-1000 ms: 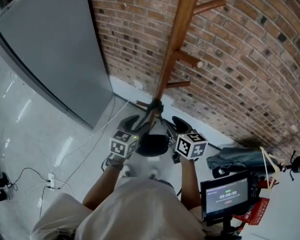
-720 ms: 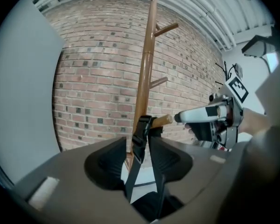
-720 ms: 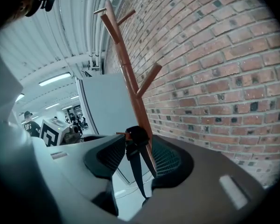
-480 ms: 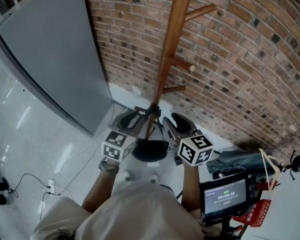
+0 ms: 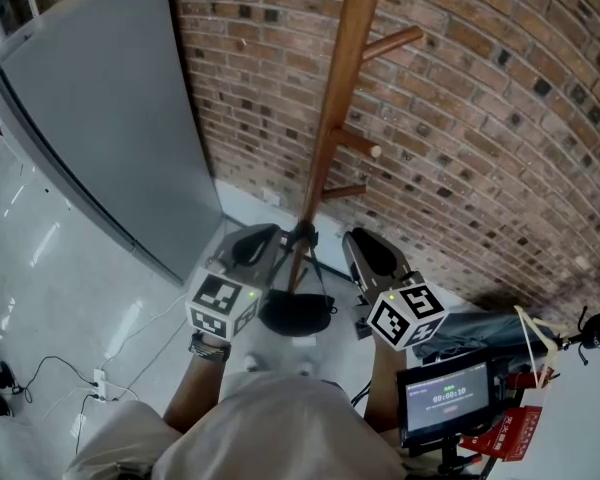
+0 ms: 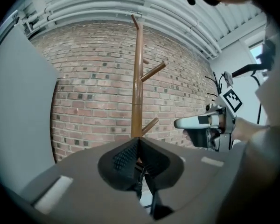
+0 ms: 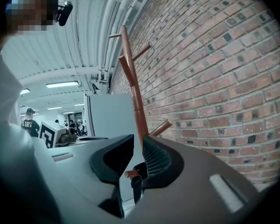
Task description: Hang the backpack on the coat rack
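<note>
beyond backpack [image 5: 296, 313]: coat rack [image 5: 342, 118] pole, brick wall [image 5: 500, 138], grey panel [image 5: 100, 118] left.

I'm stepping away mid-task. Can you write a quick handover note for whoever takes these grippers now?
Left gripper: shut on the backpack's top loop. The backpack hangs from it, low beside the coat rack.
Right gripper: open, empty, beside the backpack.
Done: backpack picked up.
Left: raise the loop over a peg, then release.

coat rack [image 5: 352, 58] top cropped, backpack [image 5: 298, 313] half-hidden
</note>
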Demonstrator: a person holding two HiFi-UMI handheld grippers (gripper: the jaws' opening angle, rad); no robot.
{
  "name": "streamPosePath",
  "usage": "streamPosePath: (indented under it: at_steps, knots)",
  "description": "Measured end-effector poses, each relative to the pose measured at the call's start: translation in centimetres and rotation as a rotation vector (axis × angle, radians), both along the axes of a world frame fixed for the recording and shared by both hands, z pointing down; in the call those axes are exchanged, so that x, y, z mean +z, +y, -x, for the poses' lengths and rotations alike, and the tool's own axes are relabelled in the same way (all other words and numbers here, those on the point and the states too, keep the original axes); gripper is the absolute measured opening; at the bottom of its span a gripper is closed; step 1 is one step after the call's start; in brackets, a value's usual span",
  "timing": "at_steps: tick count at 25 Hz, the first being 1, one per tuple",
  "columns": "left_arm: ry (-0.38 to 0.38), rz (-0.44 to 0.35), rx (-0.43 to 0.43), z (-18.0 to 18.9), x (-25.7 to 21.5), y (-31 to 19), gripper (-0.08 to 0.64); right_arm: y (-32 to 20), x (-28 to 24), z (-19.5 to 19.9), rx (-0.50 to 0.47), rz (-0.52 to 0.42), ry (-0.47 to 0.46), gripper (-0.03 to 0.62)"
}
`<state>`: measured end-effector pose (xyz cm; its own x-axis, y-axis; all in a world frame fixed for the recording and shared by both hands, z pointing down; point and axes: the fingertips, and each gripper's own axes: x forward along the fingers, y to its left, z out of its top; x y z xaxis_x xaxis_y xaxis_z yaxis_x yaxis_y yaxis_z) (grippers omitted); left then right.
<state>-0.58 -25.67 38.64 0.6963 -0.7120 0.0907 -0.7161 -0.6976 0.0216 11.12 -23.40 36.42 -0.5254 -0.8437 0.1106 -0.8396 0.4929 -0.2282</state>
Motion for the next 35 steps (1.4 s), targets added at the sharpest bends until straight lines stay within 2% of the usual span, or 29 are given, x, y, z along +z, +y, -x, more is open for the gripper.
streamPosePath:
  at_steps: [5, 12, 17, 24, 35]
  knots:
    - [-0.036, -0.067, 0.055, -1.0, -1.7, 1.3, 0.000, 0.3, -1.3, -0.4, 0.049, -0.023, 0.078, 0.003]
    - [-0.084, -0.138, 0.133, -2.1, -3.9, 2.8, 0.000, 0.7, -2.9, -0.8, 0.079, -0.068, 0.094, 0.002]
    - [-0.086, -0.180, 0.130, -2.0, -5.2, 3.3, 0.000, 1.0, -4.0, -0.7, 0.080, -0.089, 0.112, 0.000]
    - [-0.081, -0.194, 0.108, -1.4, -5.9, 3.1, 0.000, 1.4, -4.7, 0.0, 0.057, -0.104, 0.148, 0.000]
    - [-0.077, -0.188, 0.115, -1.6, -5.9, 2.9, 0.000, 1.2, -4.4, 0.0, 0.049, -0.091, 0.137, 0.000]
